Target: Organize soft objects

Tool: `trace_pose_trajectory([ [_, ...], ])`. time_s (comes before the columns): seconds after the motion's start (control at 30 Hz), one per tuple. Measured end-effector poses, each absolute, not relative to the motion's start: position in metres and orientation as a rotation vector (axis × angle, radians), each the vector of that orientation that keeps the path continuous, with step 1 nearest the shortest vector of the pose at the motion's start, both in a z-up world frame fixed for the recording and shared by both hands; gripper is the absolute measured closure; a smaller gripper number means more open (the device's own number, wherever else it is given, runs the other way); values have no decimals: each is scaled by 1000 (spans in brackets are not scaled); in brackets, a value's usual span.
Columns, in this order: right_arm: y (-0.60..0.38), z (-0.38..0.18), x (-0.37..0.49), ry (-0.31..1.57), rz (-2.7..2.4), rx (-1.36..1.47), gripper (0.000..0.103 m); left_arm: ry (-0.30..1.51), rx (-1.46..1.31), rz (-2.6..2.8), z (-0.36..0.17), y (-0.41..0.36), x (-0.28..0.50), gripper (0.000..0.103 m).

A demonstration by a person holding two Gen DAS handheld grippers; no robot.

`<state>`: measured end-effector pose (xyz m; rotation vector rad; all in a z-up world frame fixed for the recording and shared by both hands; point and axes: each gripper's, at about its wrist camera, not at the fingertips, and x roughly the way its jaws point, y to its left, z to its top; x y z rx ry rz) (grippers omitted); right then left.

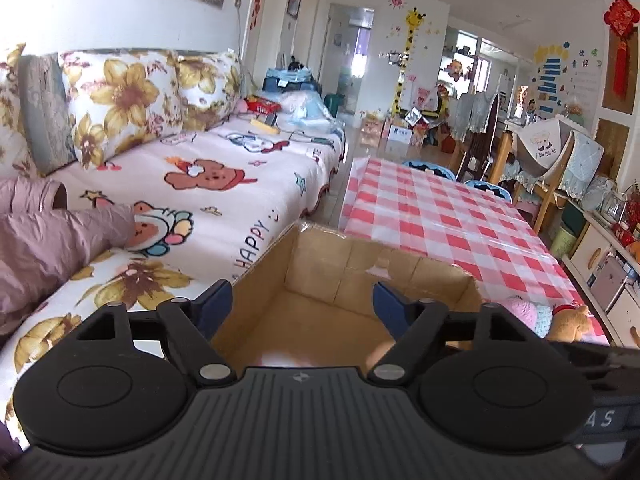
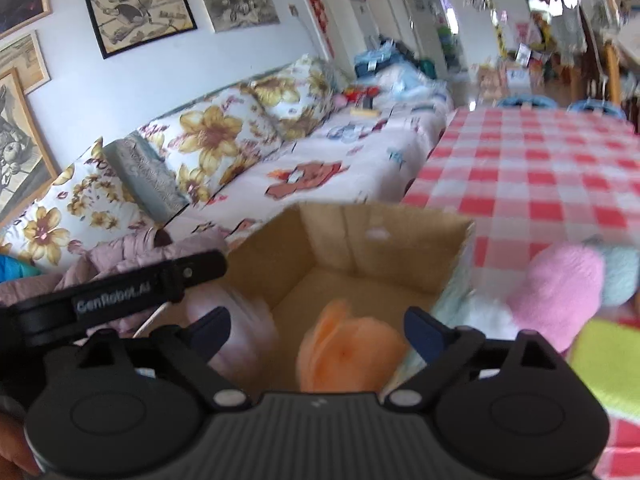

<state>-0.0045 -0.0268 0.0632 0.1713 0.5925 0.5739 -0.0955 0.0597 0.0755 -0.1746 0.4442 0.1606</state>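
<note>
An open cardboard box (image 1: pixel 320 256) stands between the sofa and the table. My left gripper (image 1: pixel 302 296) hangs open over the box with nothing between its fingers. My right gripper (image 2: pixel 318 320) is also open above the box (image 2: pixel 380 240). An orange plush (image 2: pixel 348 356) lies blurred inside, below and between the right jaws, and the pads do not press on it. A blurred pale pink soft thing (image 2: pixel 236 332) sits by the right gripper's left finger. On the table beside the box are a pink plush (image 2: pixel 560 292), a light blue one (image 2: pixel 620 276), a yellow-green soft item (image 2: pixel 608 360) and a brown teddy (image 1: pixel 572 320).
A sofa (image 1: pixel 224 184) with a cartoon cover and floral cushions (image 1: pixel 120 100) runs along the left wall. A mauve jacket (image 1: pixel 44 252) lies on its near end. The red-checked table (image 1: pixel 440 216) stretches to the right, with blue chairs (image 1: pixel 428 168) and cluttered shelves beyond.
</note>
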Motion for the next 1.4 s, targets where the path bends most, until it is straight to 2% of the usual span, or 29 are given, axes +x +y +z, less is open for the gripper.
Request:
trace_pose_trajectory([
  [0.23, -60, 72, -9, 523, 478, 198, 7, 444, -166, 147, 81, 54, -102, 5],
  [1.4, -189, 71, -15, 453, 181, 383, 7, 469, -64, 10, 79, 16, -105, 0],
])
